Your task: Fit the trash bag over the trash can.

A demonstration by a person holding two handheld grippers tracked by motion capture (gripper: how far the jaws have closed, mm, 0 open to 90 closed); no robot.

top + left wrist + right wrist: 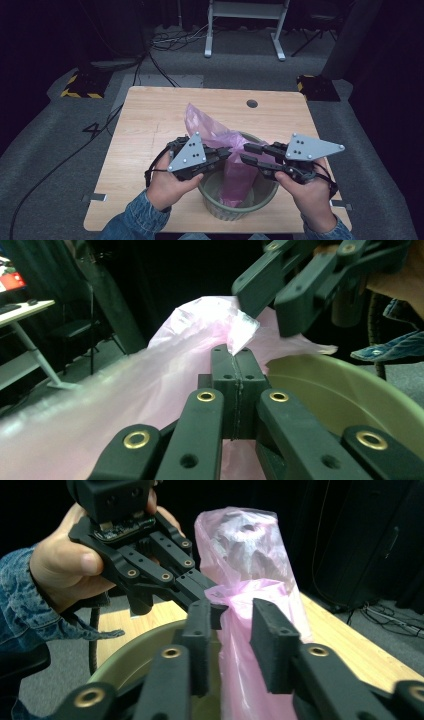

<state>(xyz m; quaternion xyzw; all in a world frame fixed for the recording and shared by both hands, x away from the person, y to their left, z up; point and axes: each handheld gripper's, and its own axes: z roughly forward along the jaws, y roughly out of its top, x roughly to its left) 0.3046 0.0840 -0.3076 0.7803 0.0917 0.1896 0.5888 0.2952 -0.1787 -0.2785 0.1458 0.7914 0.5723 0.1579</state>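
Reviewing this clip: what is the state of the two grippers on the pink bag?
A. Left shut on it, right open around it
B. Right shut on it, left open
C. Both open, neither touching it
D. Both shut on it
A: in the left gripper view the left gripper is pinched shut on the pink bag, while the right gripper stands open with the bag between its jaws.

— How were the tools held?
— The left tool (226, 153) had its jaws pressed together on the pink bag (239, 172); the right tool (246, 153) faced it, jaws parted around the same film
— And the hands?
— Both gripped from below
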